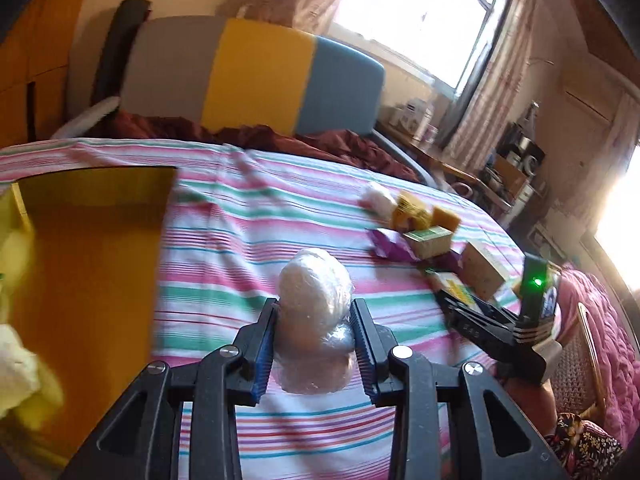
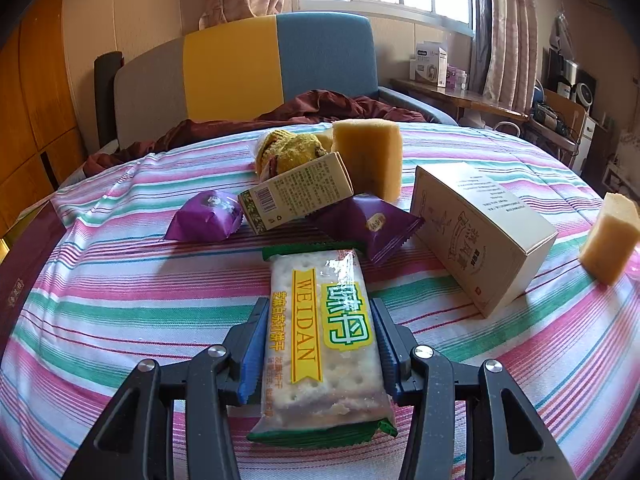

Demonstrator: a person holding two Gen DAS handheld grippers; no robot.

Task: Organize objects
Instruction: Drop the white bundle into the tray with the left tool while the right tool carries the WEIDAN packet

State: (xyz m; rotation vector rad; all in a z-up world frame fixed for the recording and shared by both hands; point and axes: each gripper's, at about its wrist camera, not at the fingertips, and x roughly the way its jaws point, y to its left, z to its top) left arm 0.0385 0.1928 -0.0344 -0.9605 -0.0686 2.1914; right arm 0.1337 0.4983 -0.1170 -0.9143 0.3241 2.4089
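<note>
Between the fingers of my left gripper (image 1: 314,334) I pinch a white bundle wrapped in clear plastic (image 1: 314,312); the pads press its sides, and it sits lifted clear of the striped bedspread (image 1: 224,240). Just to the left of this gripper stands an open yellow box (image 1: 92,248) with pale, soft things blurred at its near edge. I judge that the box is where the bundle is meant to go, which is why I carry it on that side.

My right gripper (image 2: 318,350) is clamped on a packet of crackers (image 2: 320,344), its long sides caught between the blue pads. The packet points straight ahead, and I cannot tell whether its far end rests on the bedspread. Gripping it across the narrow width looks like the surest hold on something so flat and slippery.

Just beyond the packet lie two purple wrapped snacks (image 2: 204,216), with a small green-printed carton (image 2: 296,196) leaning across them. To the right of these a taller beige carton (image 2: 480,232) lies on its side. Farther ahead are a yellow sponge block (image 2: 370,156) and a knitted yellow lump (image 2: 288,150), and another sponge piece (image 2: 610,236) sits well off to the right. All of that pile remains to be sorted.
</note>
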